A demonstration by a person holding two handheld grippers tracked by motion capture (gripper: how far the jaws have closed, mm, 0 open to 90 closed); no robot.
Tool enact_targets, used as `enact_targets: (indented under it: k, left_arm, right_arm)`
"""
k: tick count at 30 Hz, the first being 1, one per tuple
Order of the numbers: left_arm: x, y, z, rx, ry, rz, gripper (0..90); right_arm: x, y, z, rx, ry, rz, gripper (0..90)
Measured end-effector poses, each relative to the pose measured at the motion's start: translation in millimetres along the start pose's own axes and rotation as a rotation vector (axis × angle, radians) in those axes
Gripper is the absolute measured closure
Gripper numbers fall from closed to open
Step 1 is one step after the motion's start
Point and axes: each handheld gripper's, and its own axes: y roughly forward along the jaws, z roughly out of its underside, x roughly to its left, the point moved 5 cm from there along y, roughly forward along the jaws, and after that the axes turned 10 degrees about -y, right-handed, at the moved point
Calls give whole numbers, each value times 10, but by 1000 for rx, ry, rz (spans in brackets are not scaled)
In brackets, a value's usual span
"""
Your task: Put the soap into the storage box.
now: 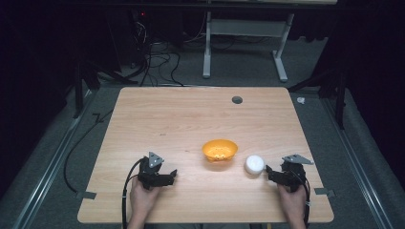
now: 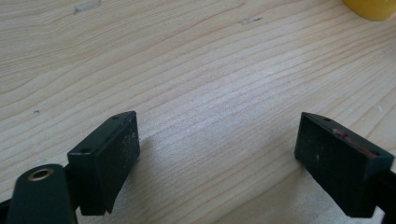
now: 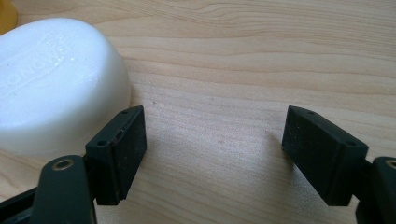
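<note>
1. High view first: the white soap bar (image 1: 254,164) sits on the tabletop (image 1: 191,119) near the right front, just right of the orange bowl (image 1: 219,150) and apart from it. The right tongs (image 1: 270,172) are just beside the soap on its right, the left tongs (image 1: 171,174) rest well apart to the left of the bowl.
2. Right gripper view: the right tongs (image 3: 212,154) are spread wide with nothing between them. The soap (image 3: 56,84) lies off to the left of the gap, right next to the left jaw, maybe touching it, I can't tell.
3. Left gripper view: the left tongs (image 2: 217,158) are wide too, bare wood between them, with just an edge of the bowl (image 2: 371,9) in the far right corner.
4. What could go wrong, I reckon: the soap isn't lined up with the gap, so closing now would grab air or clip its edge and shove it into the bowl.
5. It's rounded and looks smooth, so an off-centre pinch could squirt it out sideways.
6. Coming in too low could scrape a jaw on the tabletop.
</note>
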Motion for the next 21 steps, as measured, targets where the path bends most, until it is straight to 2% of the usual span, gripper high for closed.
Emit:
enact_targets:
  k: [11,15,21]
  left_arm:
    - [5,-2,-1,-3,-10,-6,150]
    - [8,-2,-2,-3,-12,-8,151]
    - [9,-2,-2,-5,-13,-10,152]
  right_arm:
    - [-15,-5,1,-6,11,-15,228]
    - [2,6,-4,1,-13,-12,213]
    - [3,10,-10,1,-8,-9,214]
